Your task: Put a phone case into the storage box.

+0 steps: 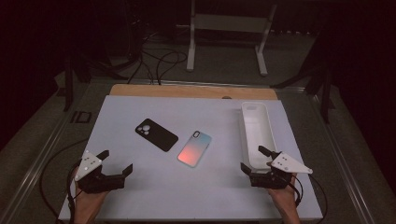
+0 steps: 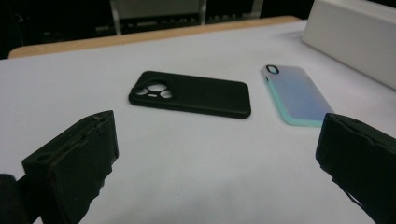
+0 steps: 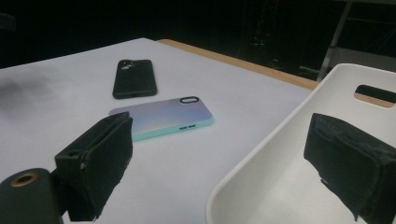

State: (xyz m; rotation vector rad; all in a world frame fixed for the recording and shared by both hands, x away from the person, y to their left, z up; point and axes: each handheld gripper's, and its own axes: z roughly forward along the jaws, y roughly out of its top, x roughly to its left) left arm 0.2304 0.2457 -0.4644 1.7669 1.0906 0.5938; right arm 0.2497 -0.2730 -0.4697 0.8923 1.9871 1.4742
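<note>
At the near edge of the white surface [image 1: 140, 196], the left tongs [image 1: 116, 162] rest in the person's left hand [image 1: 88, 200] with their jaws spread wide and nothing between them, the tips pointing toward the middle of the surface. On the other side, the right tongs [image 1: 252, 158] sit in the right hand [image 1: 285, 198], jaws also wide apart and empty; one jaw hangs over the near end of the white tray [image 1: 247, 130], the other over the bare surface just beside it. Farther in, the pastel phone case [image 1: 194, 148] lies flat, back up, between the two tongs and left of the tray. Just beyond it to the left lies the black phone case [image 1: 156, 134], also back up, close by without touching. The tray runs lengthwise toward the far wooden edge [image 1: 187, 91].
</note>
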